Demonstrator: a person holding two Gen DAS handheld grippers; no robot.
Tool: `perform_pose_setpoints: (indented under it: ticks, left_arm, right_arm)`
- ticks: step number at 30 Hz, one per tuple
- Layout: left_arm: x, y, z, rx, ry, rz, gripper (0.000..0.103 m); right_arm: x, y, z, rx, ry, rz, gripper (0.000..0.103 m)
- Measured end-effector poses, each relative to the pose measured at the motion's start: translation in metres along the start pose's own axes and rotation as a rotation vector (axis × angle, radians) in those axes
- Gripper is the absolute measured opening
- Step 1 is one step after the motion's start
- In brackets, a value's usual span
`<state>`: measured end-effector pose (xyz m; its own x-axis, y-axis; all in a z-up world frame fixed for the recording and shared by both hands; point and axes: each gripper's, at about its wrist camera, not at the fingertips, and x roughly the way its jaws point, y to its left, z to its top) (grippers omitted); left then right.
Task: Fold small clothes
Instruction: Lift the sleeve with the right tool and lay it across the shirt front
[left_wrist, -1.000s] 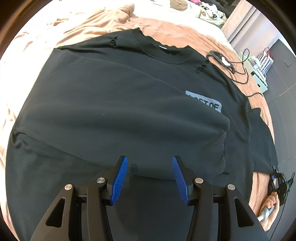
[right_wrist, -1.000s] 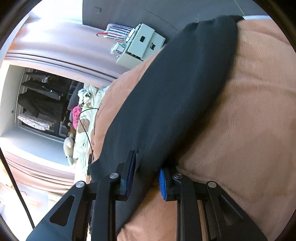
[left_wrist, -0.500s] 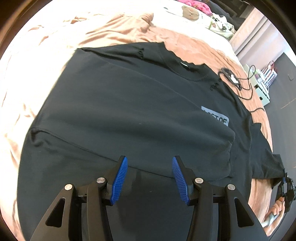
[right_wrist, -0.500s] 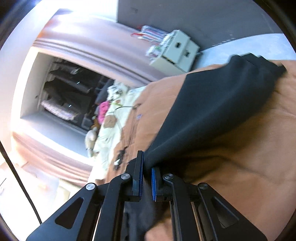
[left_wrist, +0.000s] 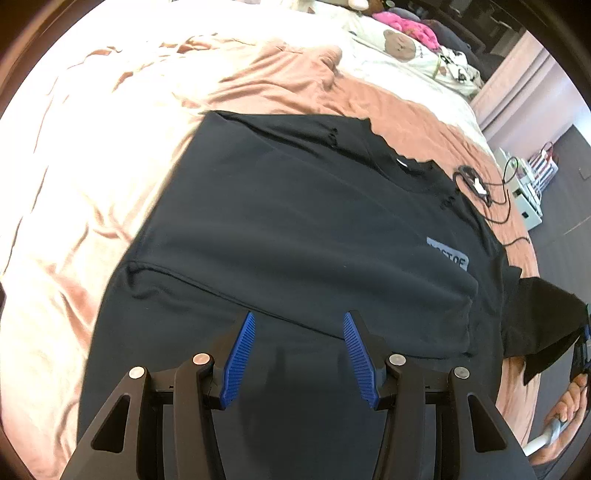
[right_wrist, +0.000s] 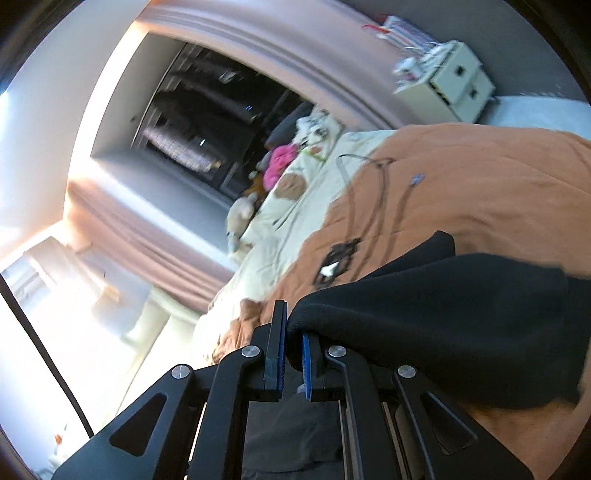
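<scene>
I've got the right hand-held gripper pinching the black shirt's sleeve; body lies beneath the half-open, empty left hand-held gripper.

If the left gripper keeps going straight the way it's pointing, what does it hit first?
Most likely the black T-shirt spread on the bed: the open left gripper angles down at the fabric, with nothing between its fingers. How far off the cloth is cannot be told.
</scene>
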<state>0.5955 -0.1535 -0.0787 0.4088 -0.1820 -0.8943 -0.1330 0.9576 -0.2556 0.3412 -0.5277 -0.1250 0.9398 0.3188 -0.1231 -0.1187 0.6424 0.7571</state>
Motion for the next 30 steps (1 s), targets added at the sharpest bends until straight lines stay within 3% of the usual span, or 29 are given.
perform_pose_setpoints:
  ticks: [5, 15, 24, 28, 30]
  left_arm:
    - [-0.003, 0.023, 0.0, -0.028, 0.017, -0.002, 0.052]
    - [-0.005, 0.083, -0.005, -0.1, 0.035, 0.012, 0.052]
    - [-0.009, 0.146, -0.024, -0.176, 0.047, 0.017, 0.052]
    - [-0.011, 0.165, -0.035, -0.189, 0.055, 0.021, 0.052]
    - [-0.01, 0.173, -0.039, -0.205, 0.061, 0.015, 0.053]
  right_arm:
    - [0.026, -0.007, 0.018, 0.021, 0.041, 0.049, 0.004]
    - [0.093, 0.01, 0.018, -0.045, 0.204, 0.037, 0.004]
    - [0.162, 0.034, -0.008, -0.148, 0.39, -0.032, 0.005]
    - [0.192, 0.023, -0.028, -0.171, 0.525, -0.139, 0.008]
    - [0.204, 0.009, -0.037, -0.157, 0.603, -0.181, 0.021]
